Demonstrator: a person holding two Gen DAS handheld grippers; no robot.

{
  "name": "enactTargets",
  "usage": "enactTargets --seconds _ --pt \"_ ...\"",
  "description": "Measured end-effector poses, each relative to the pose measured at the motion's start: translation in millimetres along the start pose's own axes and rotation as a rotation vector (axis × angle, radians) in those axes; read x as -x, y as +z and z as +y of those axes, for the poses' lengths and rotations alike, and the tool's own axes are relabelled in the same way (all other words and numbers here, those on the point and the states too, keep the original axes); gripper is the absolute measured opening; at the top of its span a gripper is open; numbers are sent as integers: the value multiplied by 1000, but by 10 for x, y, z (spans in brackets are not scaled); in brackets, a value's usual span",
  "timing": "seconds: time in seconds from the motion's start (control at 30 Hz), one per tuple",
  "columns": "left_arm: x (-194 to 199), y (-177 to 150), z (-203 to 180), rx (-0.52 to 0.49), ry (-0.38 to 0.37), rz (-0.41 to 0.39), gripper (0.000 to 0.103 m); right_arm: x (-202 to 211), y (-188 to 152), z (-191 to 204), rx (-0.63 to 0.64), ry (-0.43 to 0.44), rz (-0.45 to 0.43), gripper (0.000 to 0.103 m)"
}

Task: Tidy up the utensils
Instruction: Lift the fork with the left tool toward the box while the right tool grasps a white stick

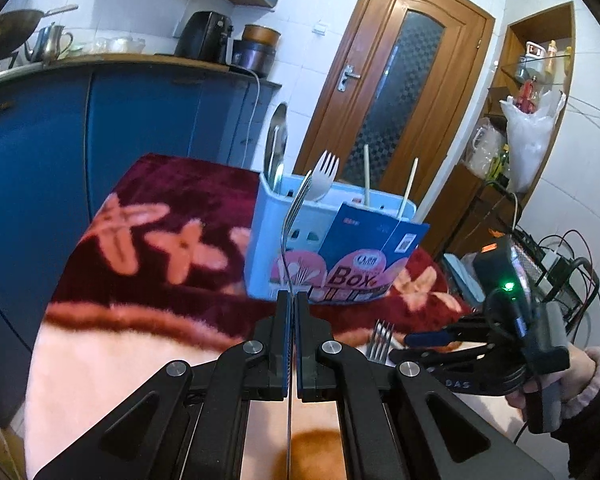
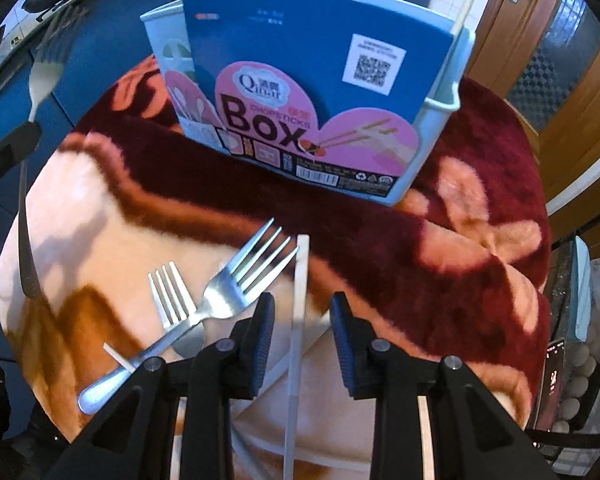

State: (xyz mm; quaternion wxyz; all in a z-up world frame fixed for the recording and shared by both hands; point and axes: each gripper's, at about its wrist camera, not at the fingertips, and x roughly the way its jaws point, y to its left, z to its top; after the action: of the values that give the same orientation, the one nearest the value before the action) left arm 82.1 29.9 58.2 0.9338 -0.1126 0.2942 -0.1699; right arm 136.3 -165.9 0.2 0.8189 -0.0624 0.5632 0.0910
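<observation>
My left gripper [image 1: 292, 300] is shut on the handle of a steel fork [image 1: 296, 216], tines up, just in front of the light-blue utensil holder [image 1: 268, 240]. That holder [image 2: 440, 128] has a spoon [image 1: 276, 148], a white fork [image 1: 326, 172] and chopsticks [image 1: 367, 176] in it. My right gripper [image 2: 303, 316] points down at the table, open, with a white chopstick [image 2: 300, 280] lying loose between its fingers. Two more steel forks [image 2: 240, 280] [image 2: 172, 296] lie crossed to its left. In the left wrist view, the right gripper [image 1: 400, 347] is low on the right beside those forks [image 1: 380, 340].
A red and pink floral blanket [image 2: 480, 240] covers the round table. A short white stick [image 2: 118, 356] lies by the fork handles. A phone [image 2: 556, 384] sits off the table's right edge. Blue cabinets [image 1: 140, 120], a wooden door [image 1: 400, 80] and a cluttered shelf [image 1: 532, 80] stand behind.
</observation>
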Motion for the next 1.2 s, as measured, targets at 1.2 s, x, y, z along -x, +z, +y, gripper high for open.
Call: enactTargets --seconds 1.2 --pt "-505 1052 -116 80 136 -512 1 949 -526 -506 -291 114 -600 8"
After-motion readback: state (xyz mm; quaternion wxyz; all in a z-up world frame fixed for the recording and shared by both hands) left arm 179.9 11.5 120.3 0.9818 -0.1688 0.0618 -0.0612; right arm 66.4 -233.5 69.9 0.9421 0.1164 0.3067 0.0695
